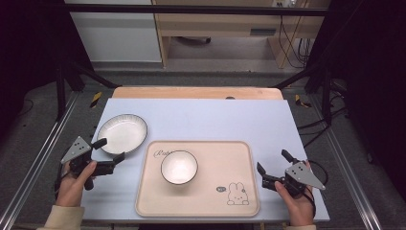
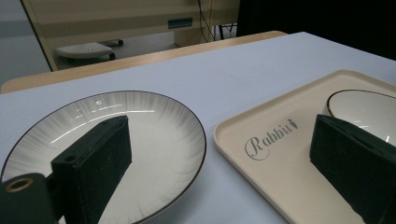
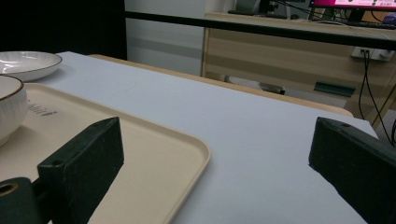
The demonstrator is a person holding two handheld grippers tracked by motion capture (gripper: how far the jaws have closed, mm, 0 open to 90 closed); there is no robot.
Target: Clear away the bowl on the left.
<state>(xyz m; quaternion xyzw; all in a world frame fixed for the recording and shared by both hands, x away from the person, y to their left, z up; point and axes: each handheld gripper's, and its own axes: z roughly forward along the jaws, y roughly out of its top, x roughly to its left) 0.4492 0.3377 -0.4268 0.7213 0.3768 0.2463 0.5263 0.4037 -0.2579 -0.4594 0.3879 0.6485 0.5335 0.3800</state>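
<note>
The white plate (image 1: 122, 133) near the bench's left edge looks hard, smooth, slippery and easy to break, so the wide-open, empty left hand-held gripper (image 1: 112, 150) should pinch its thin rim.

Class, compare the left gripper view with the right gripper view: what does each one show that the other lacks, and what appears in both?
Left gripper view: the "Rabbit" lettering on the tray, readable, and the plate's inside from close by.

Right gripper view: the tray's near corner, a desk with hanging cables, and the edge of a pink screen.

Both: the tray, the plate, the bowl on the tray, the pale blue table, and a pair of black fingers spread apart.
</note>
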